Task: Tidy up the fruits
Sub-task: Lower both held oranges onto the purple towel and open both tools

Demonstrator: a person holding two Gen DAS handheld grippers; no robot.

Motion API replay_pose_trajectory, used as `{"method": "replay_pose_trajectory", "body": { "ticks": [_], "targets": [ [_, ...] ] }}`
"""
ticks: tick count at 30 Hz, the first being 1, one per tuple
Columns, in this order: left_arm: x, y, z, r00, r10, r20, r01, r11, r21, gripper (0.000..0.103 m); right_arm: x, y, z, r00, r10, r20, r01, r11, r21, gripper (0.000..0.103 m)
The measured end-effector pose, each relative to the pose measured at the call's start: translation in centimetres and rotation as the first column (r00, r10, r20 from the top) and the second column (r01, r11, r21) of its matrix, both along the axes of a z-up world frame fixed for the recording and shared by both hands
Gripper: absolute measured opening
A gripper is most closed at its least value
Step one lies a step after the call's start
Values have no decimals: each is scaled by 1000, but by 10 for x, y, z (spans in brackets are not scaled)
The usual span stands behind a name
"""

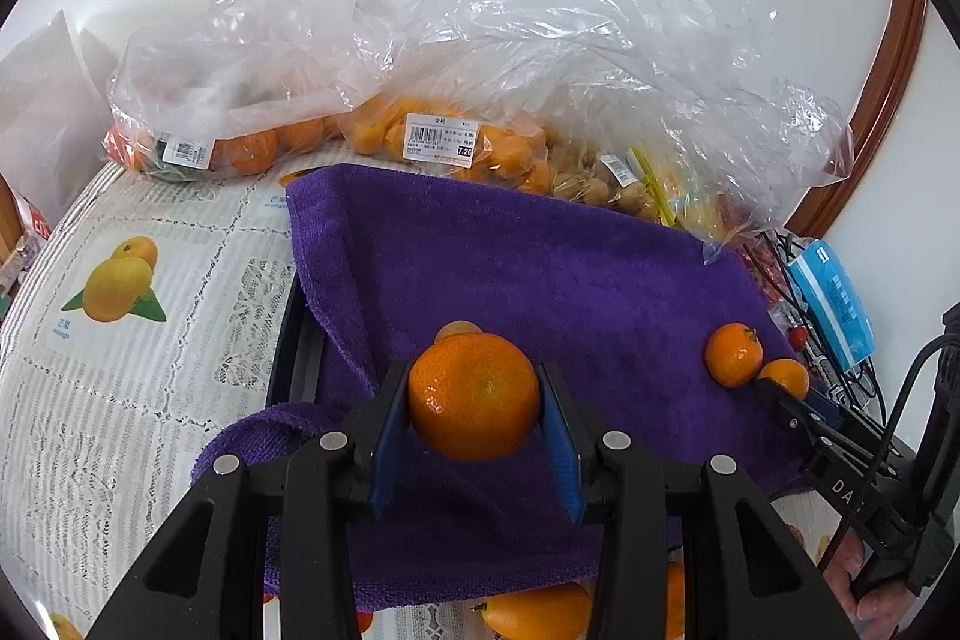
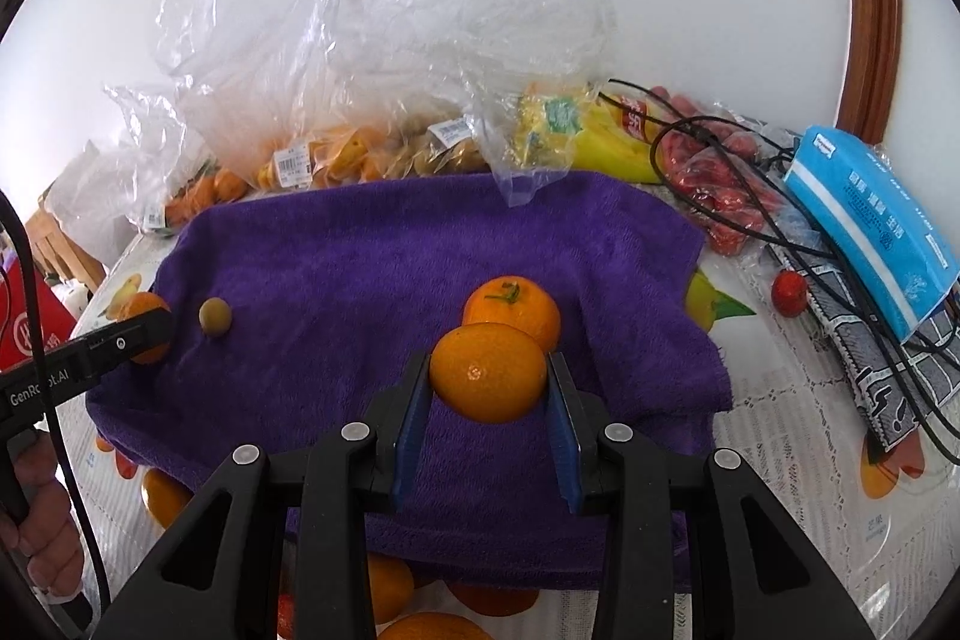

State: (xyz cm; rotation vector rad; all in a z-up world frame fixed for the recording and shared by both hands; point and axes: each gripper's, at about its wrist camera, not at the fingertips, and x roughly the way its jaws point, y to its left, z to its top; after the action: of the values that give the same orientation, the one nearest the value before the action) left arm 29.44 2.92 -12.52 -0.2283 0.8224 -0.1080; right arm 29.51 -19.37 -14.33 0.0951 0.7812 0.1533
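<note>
Each gripper clamps a tangerine over the purple towel (image 2: 420, 244): left gripper (image 1: 474, 400) at the left side, right gripper (image 2: 489, 382) beside a loose tangerine (image 2: 516, 307), probably grouping them there.

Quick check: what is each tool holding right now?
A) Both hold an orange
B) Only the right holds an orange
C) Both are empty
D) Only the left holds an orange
A: the left tool grips an orange, and the right tool grips another orange, both above the purple towel.
</note>
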Motion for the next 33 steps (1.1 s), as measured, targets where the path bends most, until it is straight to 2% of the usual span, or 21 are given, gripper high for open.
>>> {"method": "replay_pose_trajectory", "body": {
  "ticks": [17, 33],
  "targets": [
    [2, -7, -8, 999, -31, -43, 31, 999, -6, 39, 4, 8, -15, 997, 11, -71, -14, 999, -46, 37],
    [6, -14, -19, 995, -39, -91, 42, 998, 38, 39, 7, 11, -21, 995, 14, -95, -21, 997, -72, 37]
  ]
}}
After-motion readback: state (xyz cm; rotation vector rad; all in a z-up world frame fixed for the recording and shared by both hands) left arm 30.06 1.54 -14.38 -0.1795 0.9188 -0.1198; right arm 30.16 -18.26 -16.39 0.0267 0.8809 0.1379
